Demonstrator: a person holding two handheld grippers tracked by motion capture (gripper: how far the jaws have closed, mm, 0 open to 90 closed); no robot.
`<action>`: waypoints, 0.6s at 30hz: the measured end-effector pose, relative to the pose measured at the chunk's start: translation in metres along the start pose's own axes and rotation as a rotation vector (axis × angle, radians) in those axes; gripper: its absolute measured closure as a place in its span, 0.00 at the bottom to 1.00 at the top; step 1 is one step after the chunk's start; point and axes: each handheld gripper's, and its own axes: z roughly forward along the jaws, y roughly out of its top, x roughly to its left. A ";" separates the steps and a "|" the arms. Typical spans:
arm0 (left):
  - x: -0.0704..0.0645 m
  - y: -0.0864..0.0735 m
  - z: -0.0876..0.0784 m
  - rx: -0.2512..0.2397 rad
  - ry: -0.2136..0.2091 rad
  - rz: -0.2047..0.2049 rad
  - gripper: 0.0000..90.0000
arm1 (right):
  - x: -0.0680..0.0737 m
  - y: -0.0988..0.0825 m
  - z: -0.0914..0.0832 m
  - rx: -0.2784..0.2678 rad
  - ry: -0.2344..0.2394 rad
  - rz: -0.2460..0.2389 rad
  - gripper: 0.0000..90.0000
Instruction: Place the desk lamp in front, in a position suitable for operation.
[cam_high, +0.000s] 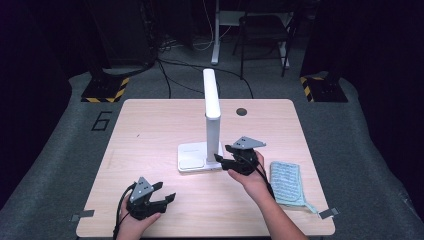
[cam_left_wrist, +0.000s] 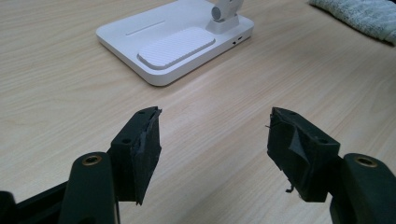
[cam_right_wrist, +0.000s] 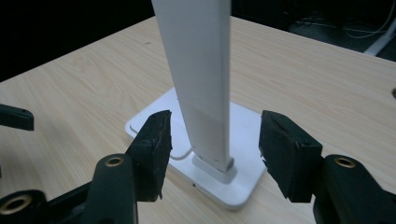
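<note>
Floor digit "6" (cam_high: 102, 121); right gripper (cam_right_wrist: 212, 140) apart around lamp (cam_right_wrist: 201, 79); left gripper (cam_left_wrist: 212, 149) apart.

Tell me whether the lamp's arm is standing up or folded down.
Standing up: the lamp's arm rises straight from its base in the high view; whether the light is on, cannot tell.

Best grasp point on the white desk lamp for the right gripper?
Probably the lower upright arm of the desk lamp, just above its base. It is slim, flat-sided and vertical, and the right gripper already faces it with open jaws on either side; approach level from the front.
</note>
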 end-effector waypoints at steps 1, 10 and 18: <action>0.000 0.000 0.001 -0.008 0.005 0.001 0.38 | 0.002 0.002 0.002 0.006 0.001 0.004 0.49; 0.002 0.000 0.000 0.002 -0.005 -0.003 0.40 | 0.001 0.014 0.023 -0.015 0.045 -0.021 0.49; 0.001 0.000 0.001 -0.011 0.002 -0.001 0.40 | 0.007 0.018 0.029 -0.021 0.078 -0.050 0.46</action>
